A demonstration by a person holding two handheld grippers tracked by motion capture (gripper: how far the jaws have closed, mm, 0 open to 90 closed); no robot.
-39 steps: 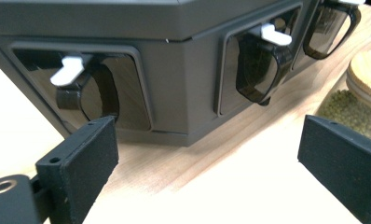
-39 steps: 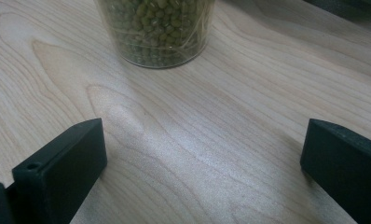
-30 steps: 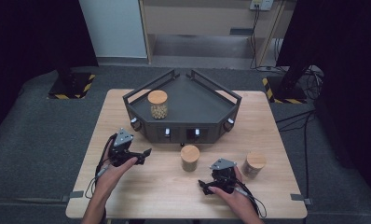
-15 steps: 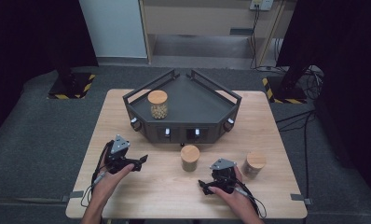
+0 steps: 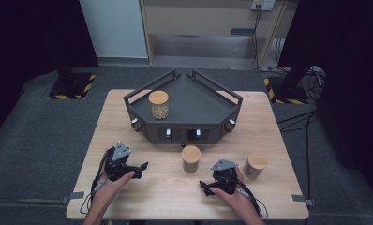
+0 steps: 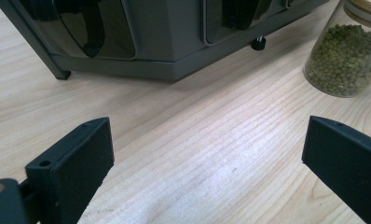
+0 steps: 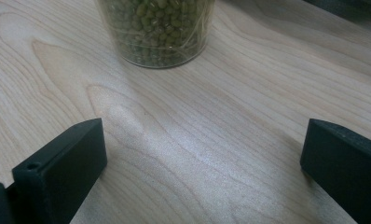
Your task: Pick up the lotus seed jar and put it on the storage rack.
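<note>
Down at the near edge of the table [image 5: 128, 117], both hands are in play: the left gripper [image 5: 138, 169] sits low over the wood at the near left, jaws spread wide with nothing between them, and in the left gripper view [image 6: 207, 154] there is just bare grain between the two black pads. Over at the near right, the right gripper [image 5: 205, 186] hovers close to the boards too, jaws likewise gaping and empty, aimed leftward across the table; its own view [image 7: 204, 149] shows plain wood in the gap. Just ahead of both sits the bean jar [image 5: 191, 158], cork-lidded, upright on the table between the two grippers, touched by neither. The right gripper view has its glass base, packed with green beans, dead ahead [image 7: 156, 30]; the left gripper view catches it off at the upper right [image 6: 346, 58]. Beside the right hand, a second jar [image 5: 256, 164] stands upright, near the gripper but apart from it. Farther back comes the dark tray [image 5: 208, 110], an angular stand with raised rails and small knobs along its front face, its lower edge and one foot filling the top of the left gripper view [image 6: 174, 51]. Up on its deck, toward the left, a third jar [image 5: 159, 105] stands upright with pale contents.
</note>
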